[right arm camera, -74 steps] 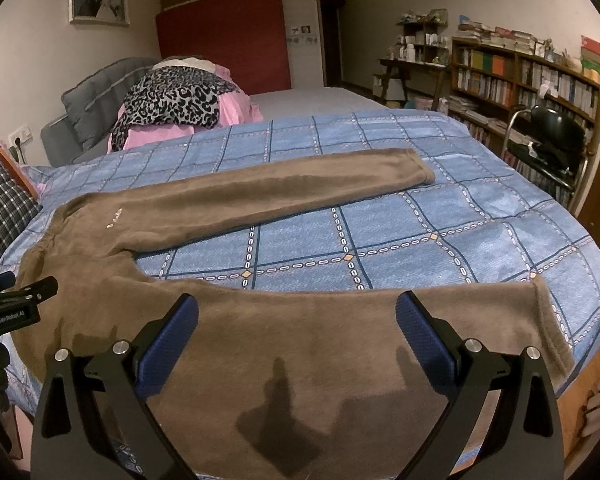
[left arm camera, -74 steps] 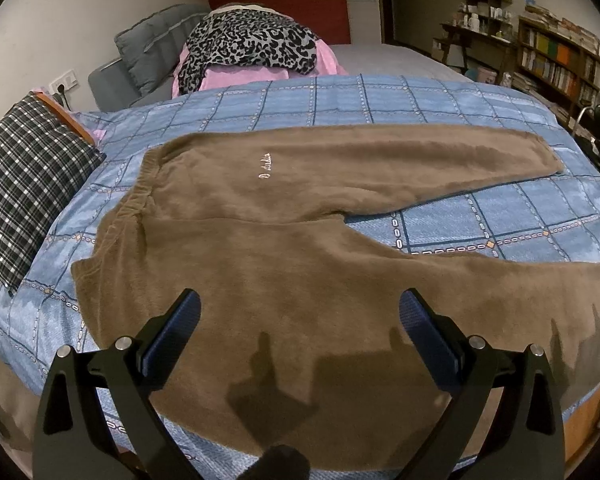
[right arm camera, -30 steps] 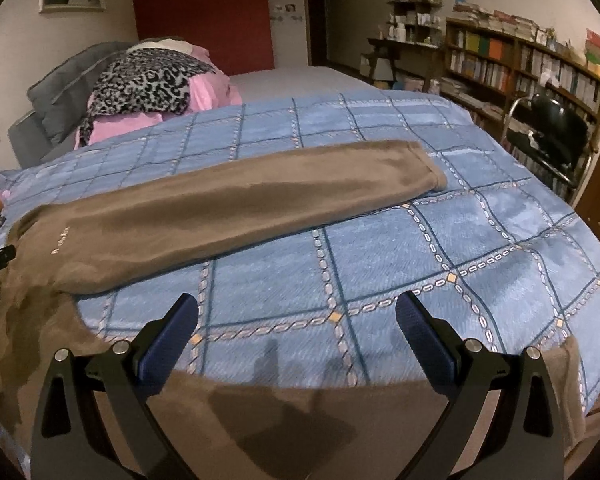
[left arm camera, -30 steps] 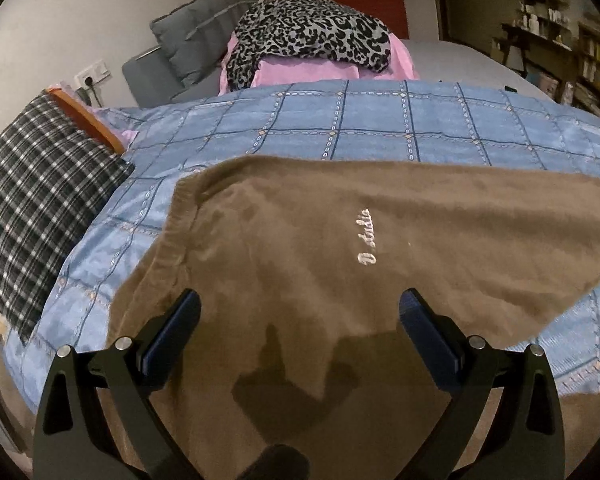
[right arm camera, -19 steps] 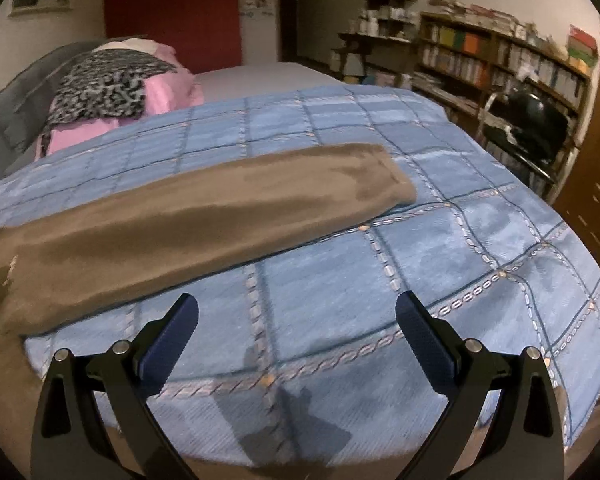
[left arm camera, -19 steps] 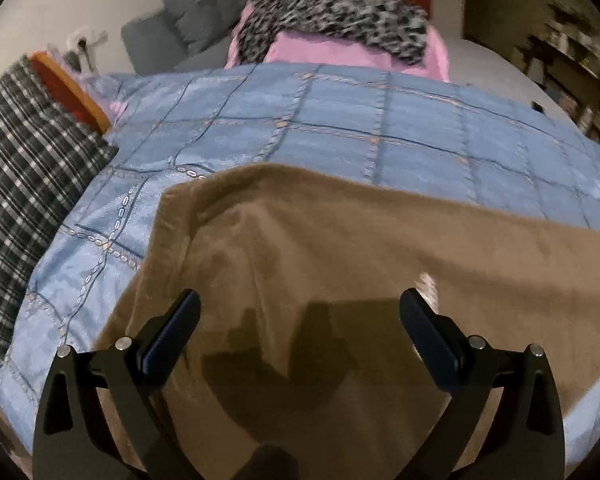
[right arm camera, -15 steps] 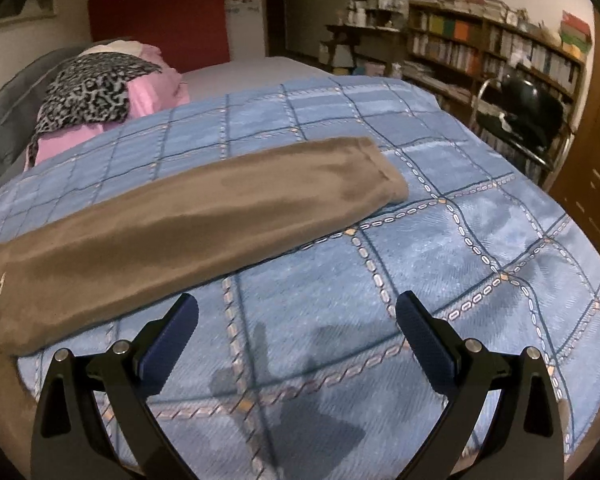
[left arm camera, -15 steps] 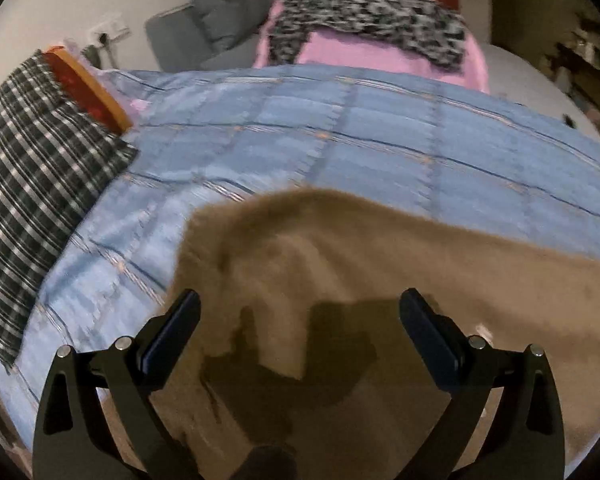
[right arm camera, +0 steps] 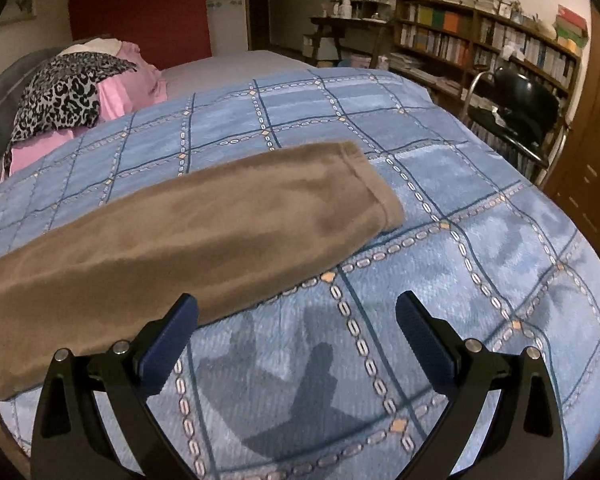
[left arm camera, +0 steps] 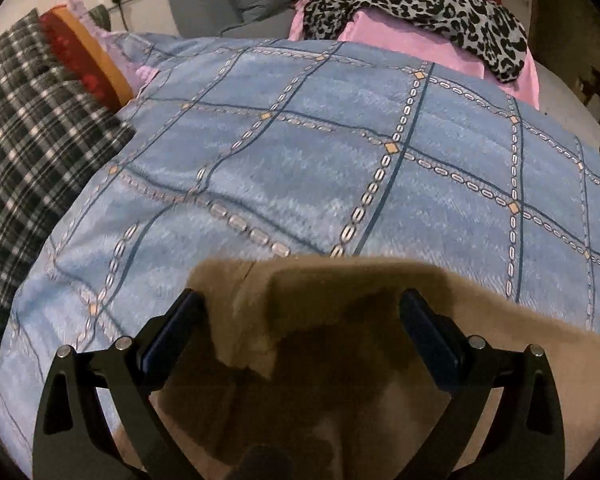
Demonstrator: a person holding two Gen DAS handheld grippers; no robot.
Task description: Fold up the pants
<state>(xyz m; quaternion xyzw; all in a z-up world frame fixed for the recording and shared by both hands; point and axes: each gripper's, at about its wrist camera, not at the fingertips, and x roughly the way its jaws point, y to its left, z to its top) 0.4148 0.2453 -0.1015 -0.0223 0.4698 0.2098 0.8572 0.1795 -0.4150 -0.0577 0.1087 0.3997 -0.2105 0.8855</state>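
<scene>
The brown fleece pants (left arm camera: 340, 360) lie flat on the blue checked bedspread (left arm camera: 300, 168). My left gripper (left arm camera: 300, 328) is open, low over the far corner of the waistband, its fingers on either side of the cloth edge. In the right wrist view the far pant leg (right arm camera: 188, 224) runs from the left to its cuff (right arm camera: 374, 190) at centre. My right gripper (right arm camera: 296, 332) is open over bare bedspread (right arm camera: 460, 264), just in front of that leg, and holds nothing.
A plaid pillow (left arm camera: 24, 132) lies at the left of the bed. A pile of pink and leopard-print clothes (left arm camera: 412, 4) sits at the far end, also in the right wrist view (right arm camera: 76, 92). A black chair (right arm camera: 516, 108) and bookshelves (right arm camera: 480, 44) stand right of the bed.
Both grippers have moved forward over the bed and lower. The left went from the near pant leg up to the waistband's far corner. The right went past the near leg toward the far leg.
</scene>
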